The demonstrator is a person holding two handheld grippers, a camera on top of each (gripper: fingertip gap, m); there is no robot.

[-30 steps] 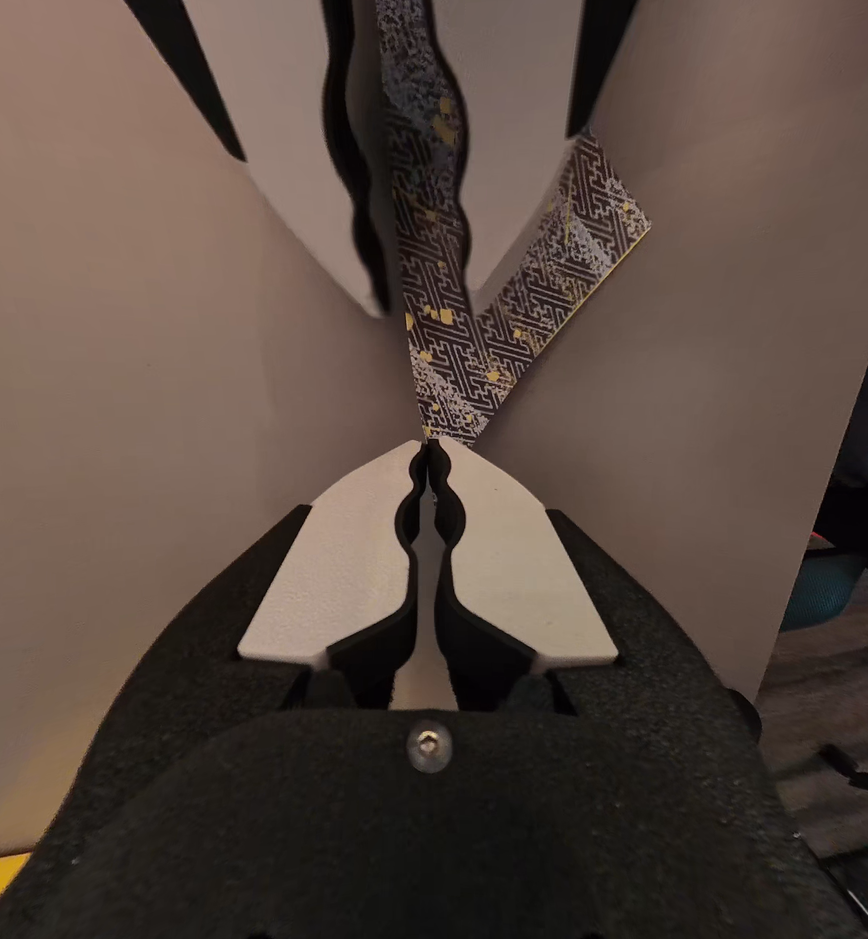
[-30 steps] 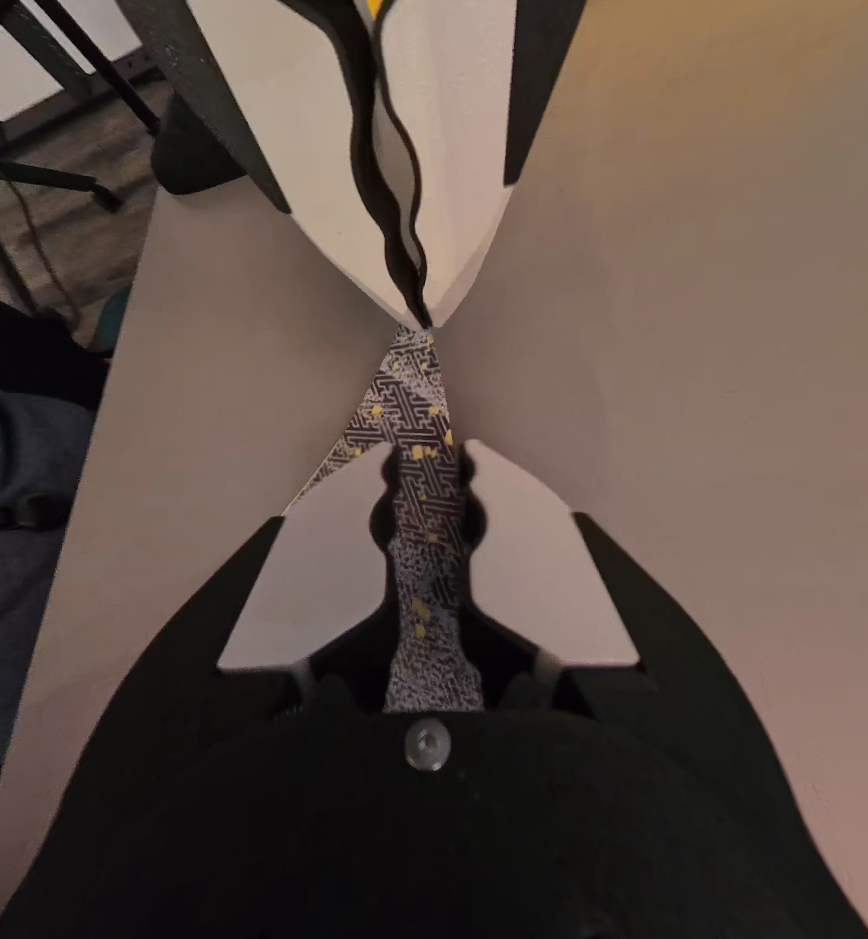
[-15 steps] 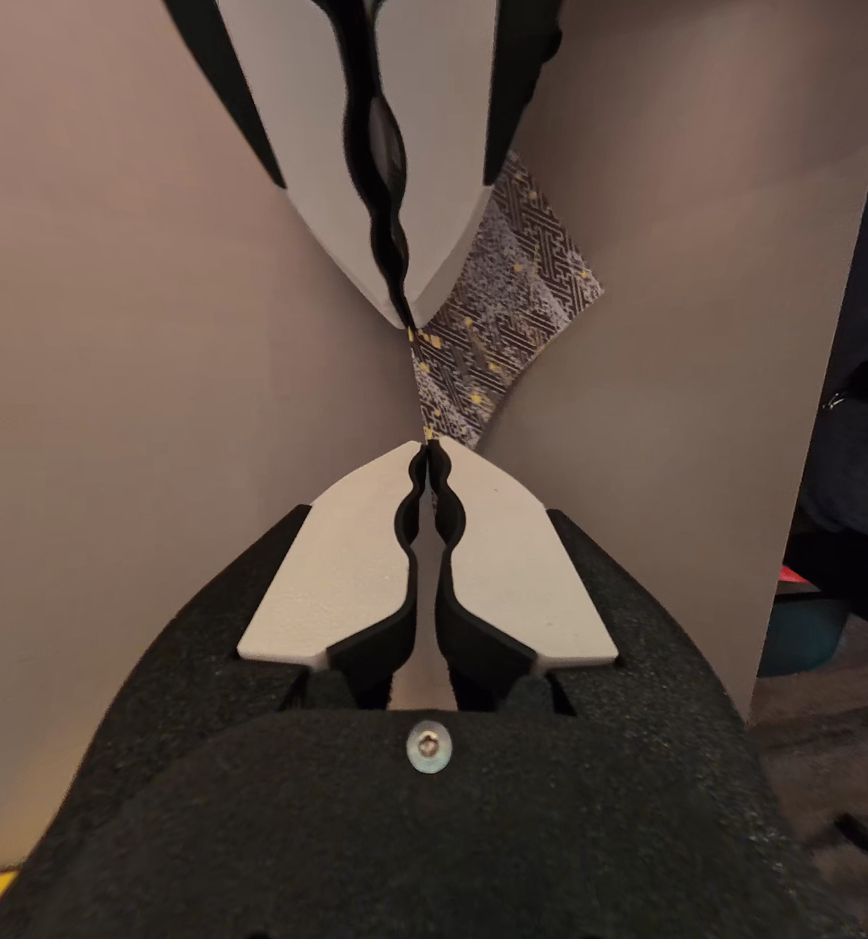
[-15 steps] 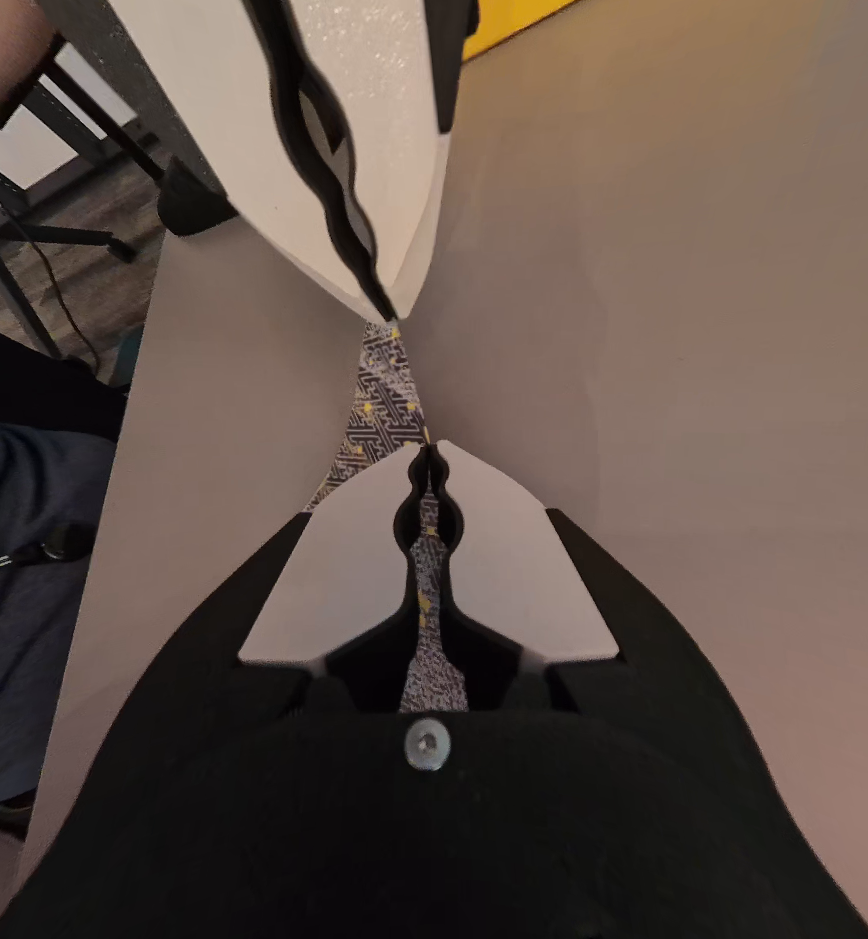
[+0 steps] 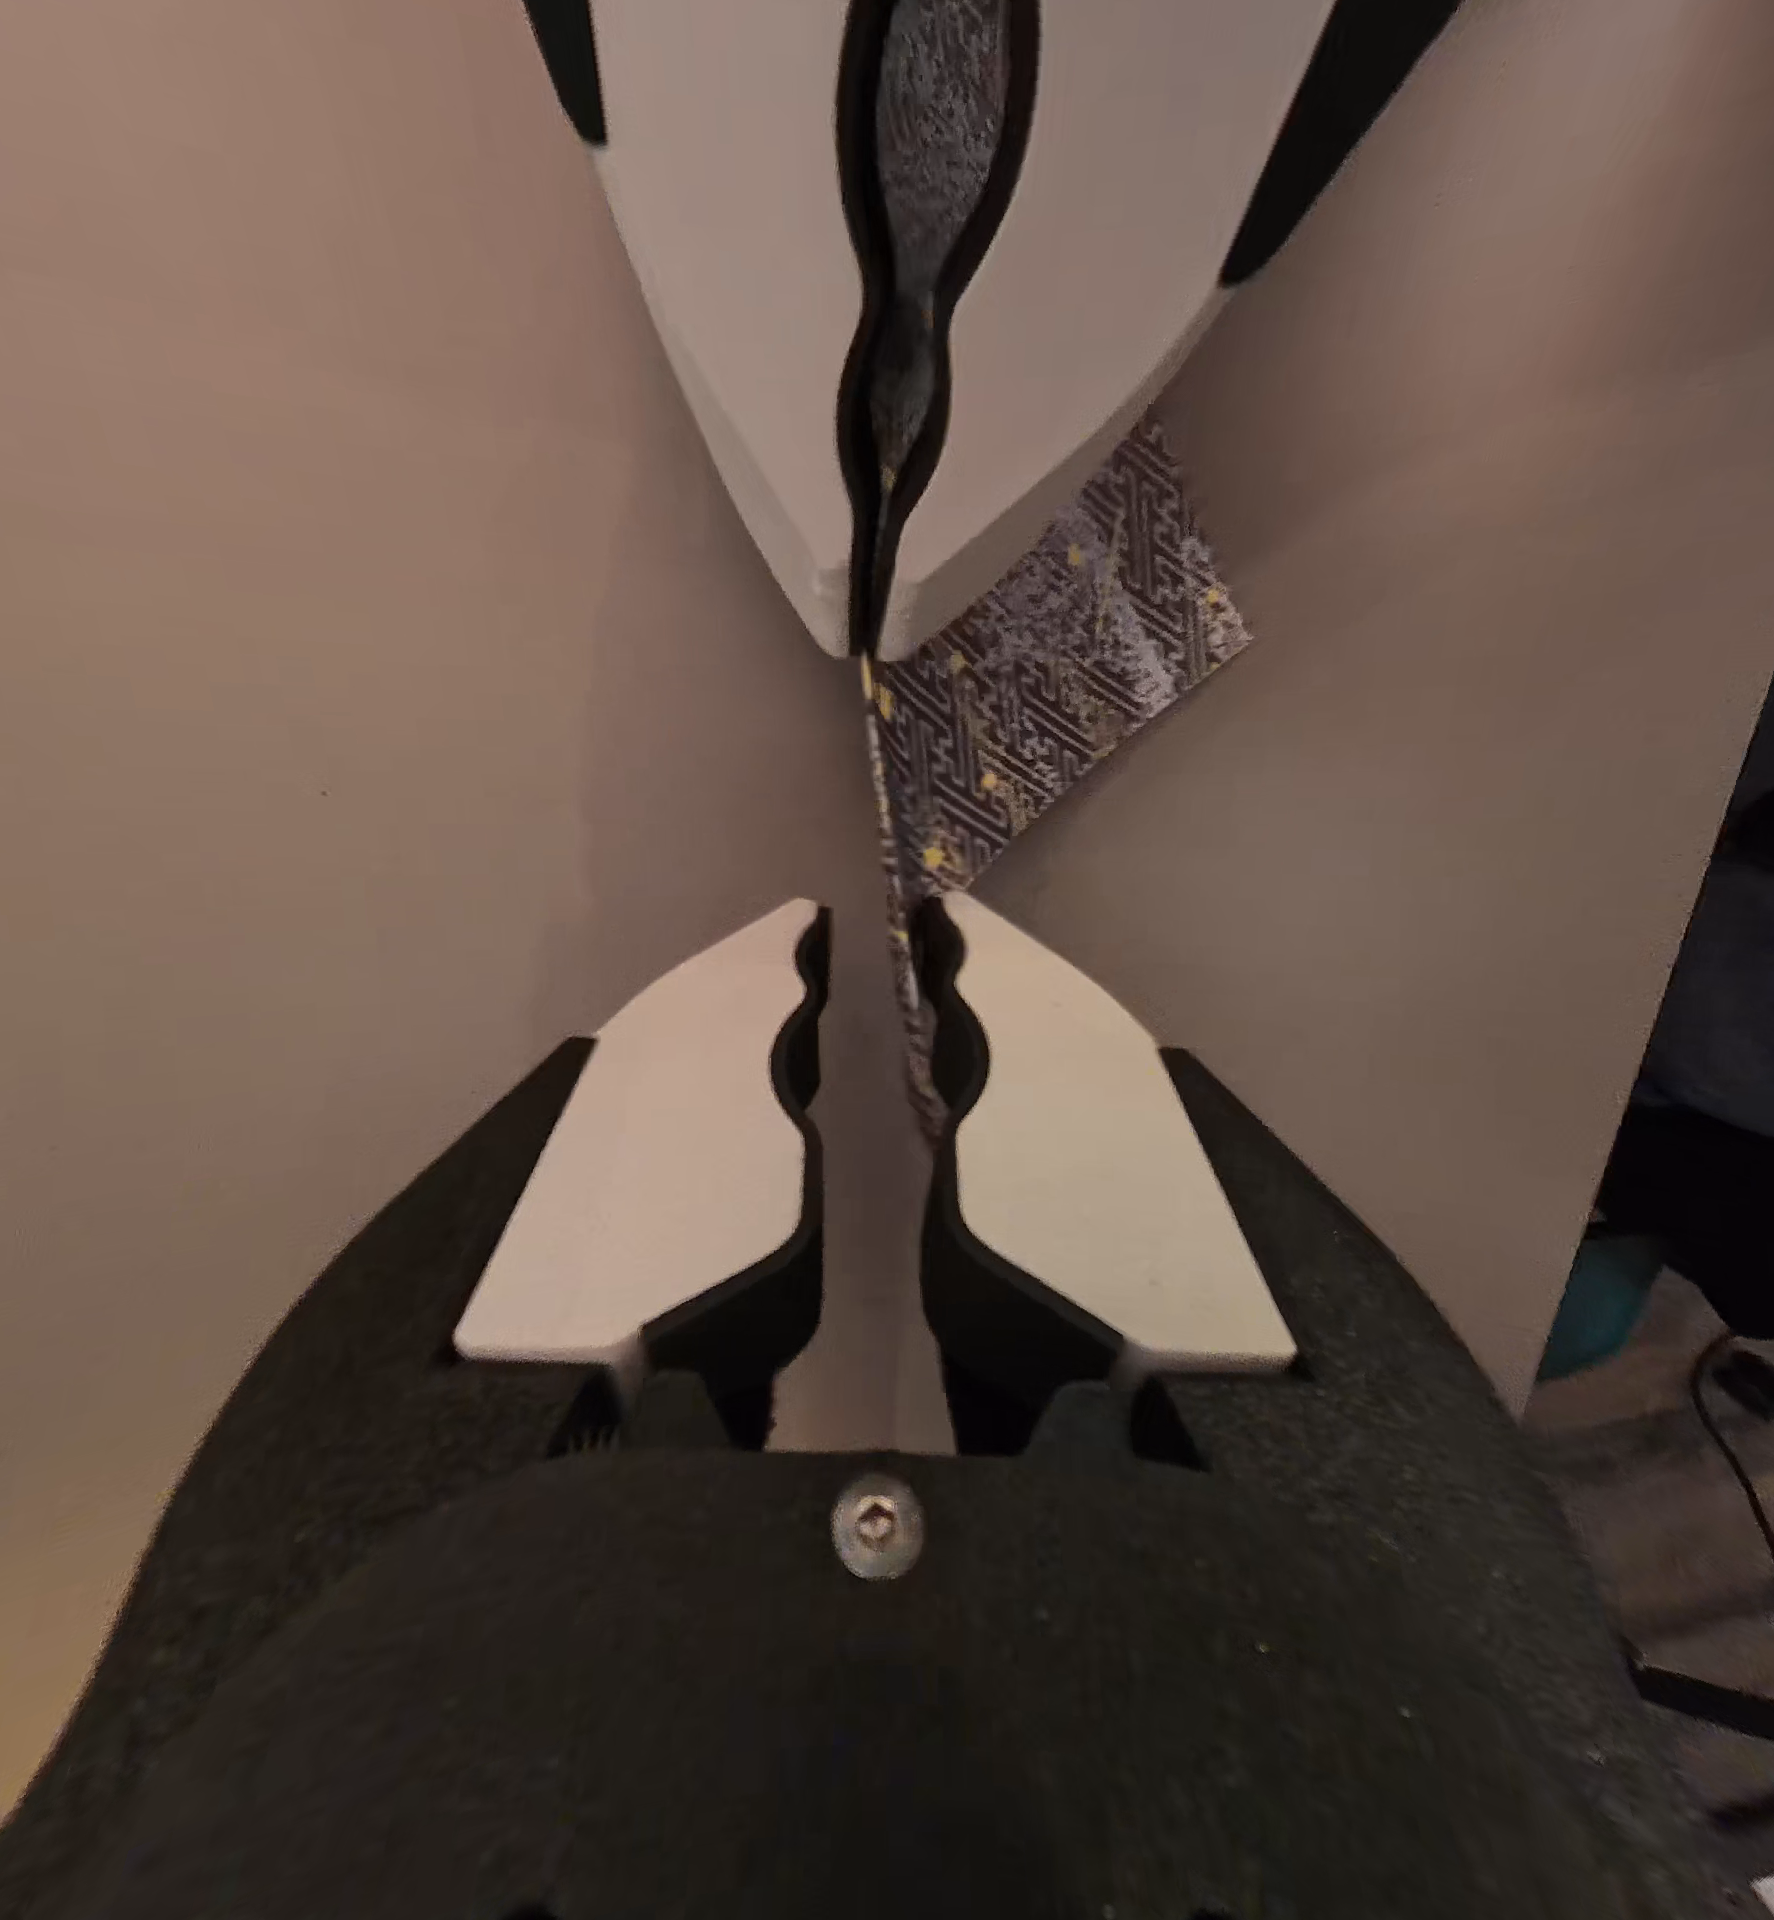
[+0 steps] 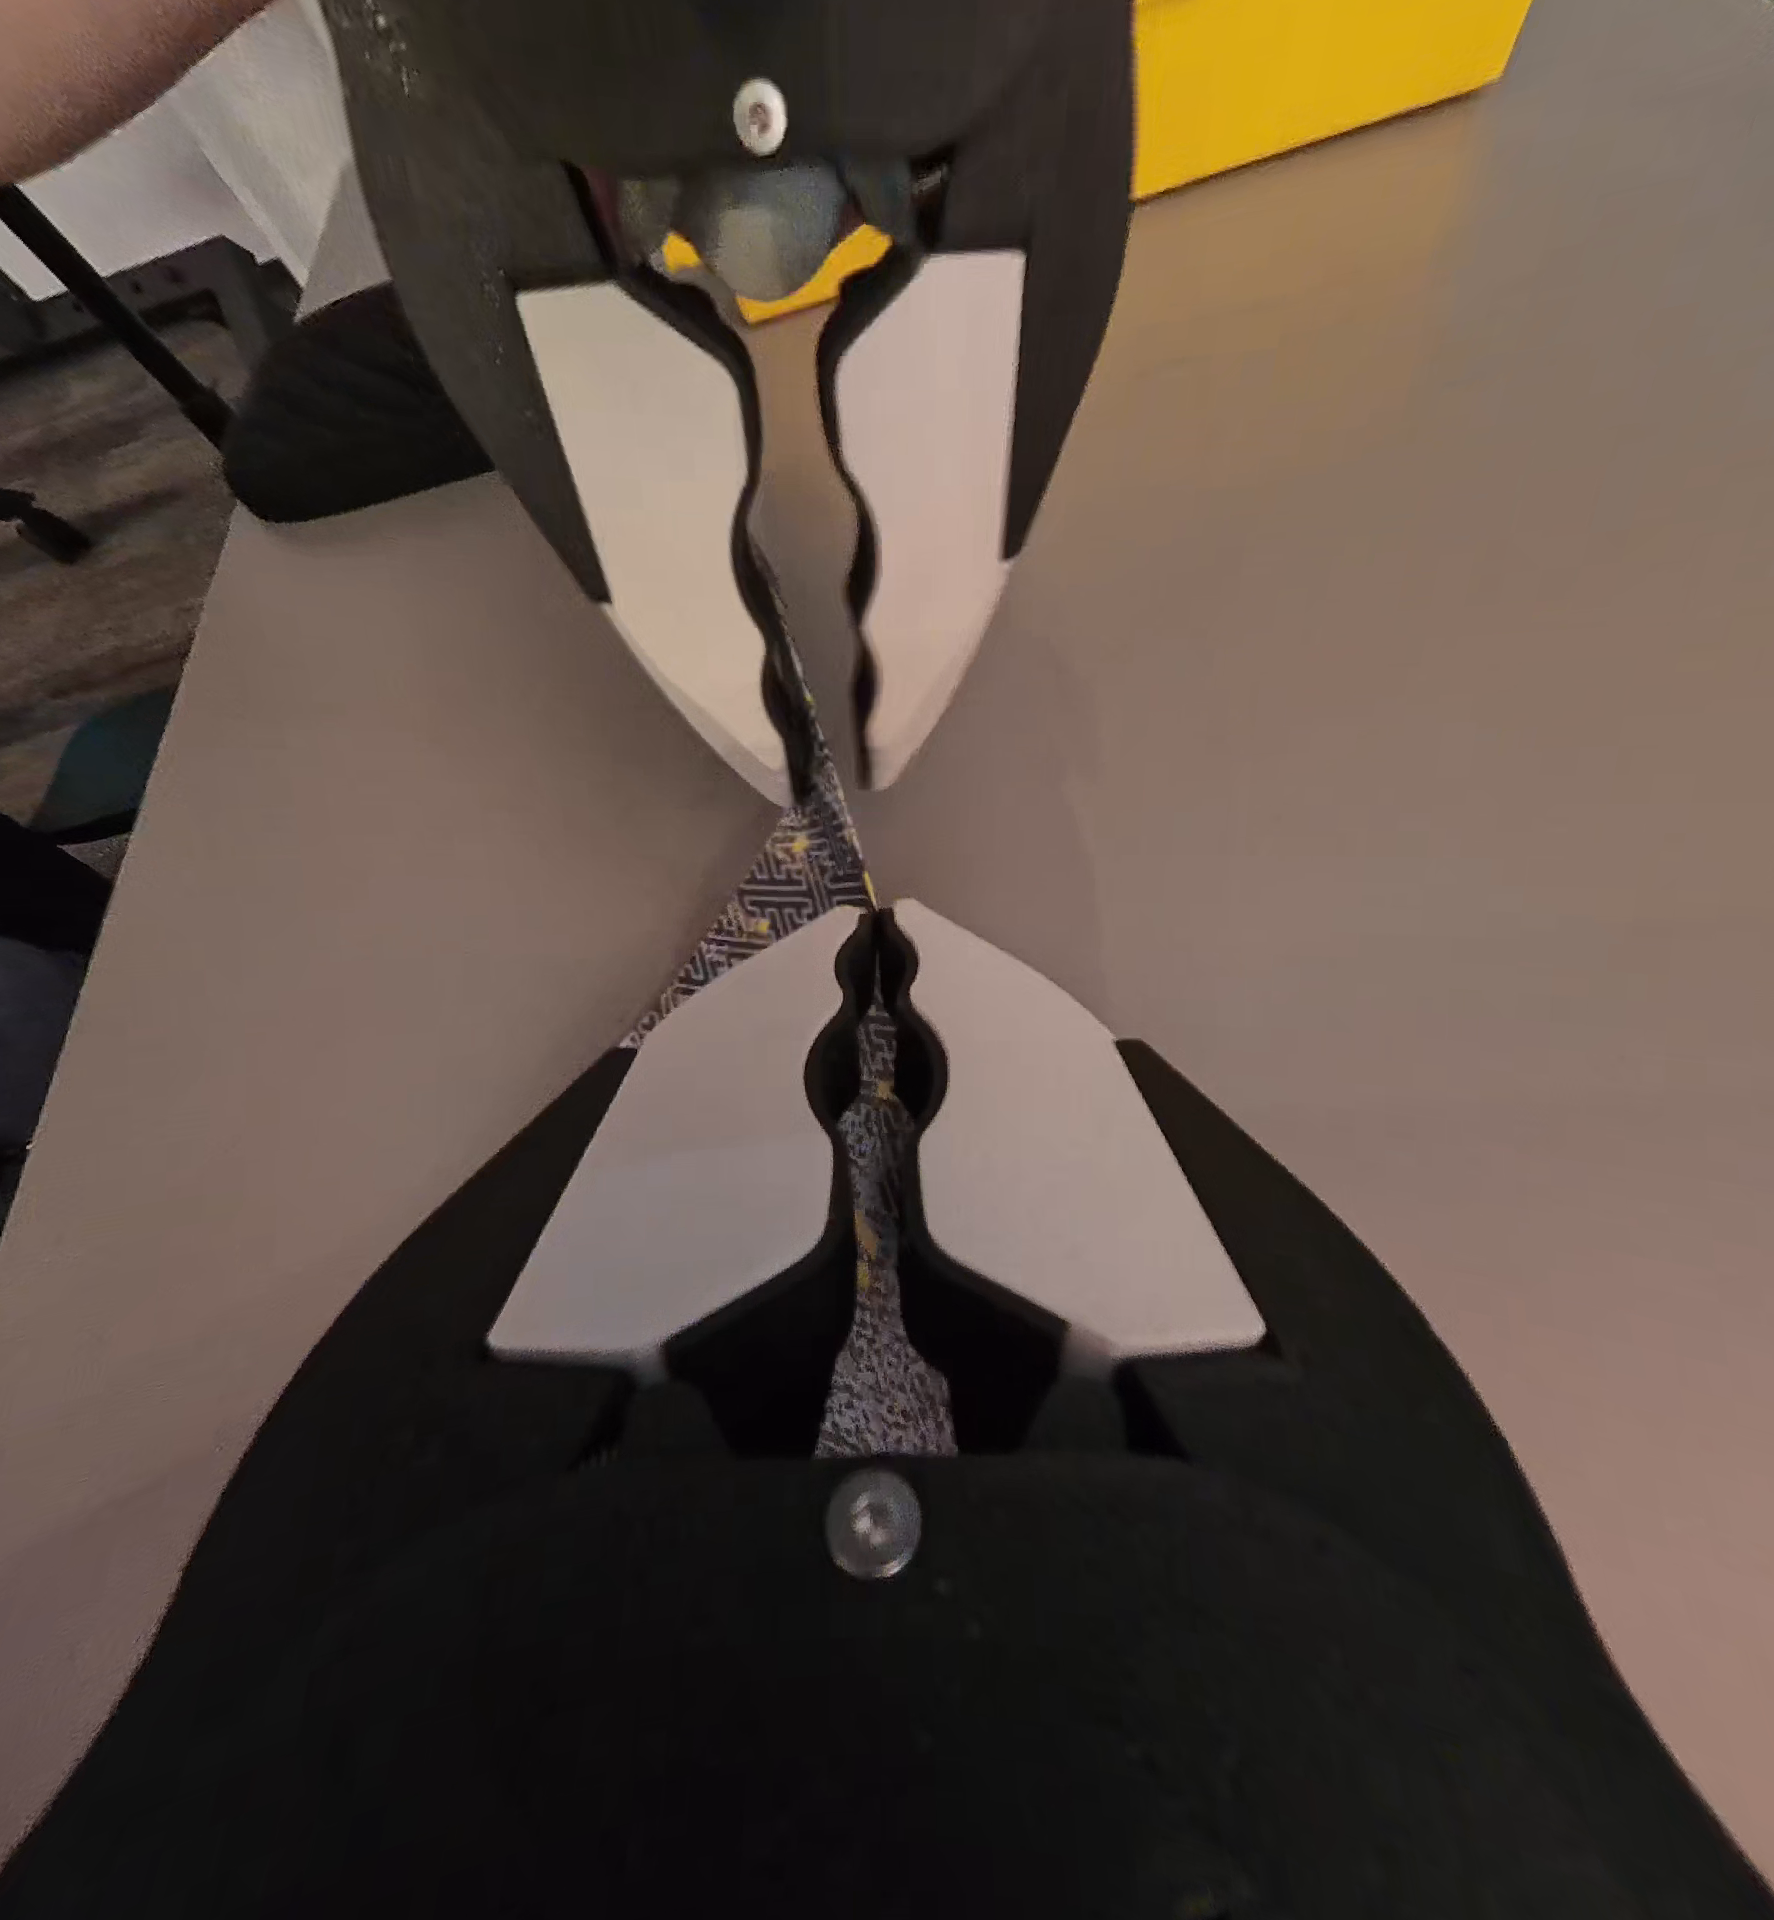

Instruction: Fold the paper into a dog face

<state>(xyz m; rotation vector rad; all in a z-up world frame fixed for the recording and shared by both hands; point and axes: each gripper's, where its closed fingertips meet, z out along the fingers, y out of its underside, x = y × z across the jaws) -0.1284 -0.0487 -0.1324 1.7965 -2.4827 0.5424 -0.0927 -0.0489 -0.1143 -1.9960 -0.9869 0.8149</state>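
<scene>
The paper (image 5: pixel 1049 707) is a folded sheet, dark with a fine maze pattern and gold flecks, held on edge above the grey table (image 5: pixel 291 623). My right gripper (image 6: pixel 880 914) is shut on it, and the paper runs back between its fingers. In the left wrist view the right gripper (image 5: pixel 867 644) comes in from the top. My left gripper (image 5: pixel 870 914) faces it tip to tip, with its jaws a little apart. The paper's lower corner lies in that gap against the right-hand finger (image 5: pixel 1049 1122), unpinched. The left gripper (image 6: pixel 829 784) also shows open in the right wrist view, with the paper (image 6: pixel 800 883) between the two grippers.
A yellow box (image 6: pixel 1309 94) stands at the table's far side. The table edge (image 5: pixel 1641 987) runs down the right, with a floor cable (image 5: pixel 1756 1455) beyond it. A person's hand (image 6: pixel 31 94) and a black chair base (image 6: pixel 343 436) are at the upper left. My hands' fingertips stand some 5 centimetres from each other.
My left gripper has opened and let go of the paper's corner. My right gripper closed on the paper a moment earlier and still holds it.
</scene>
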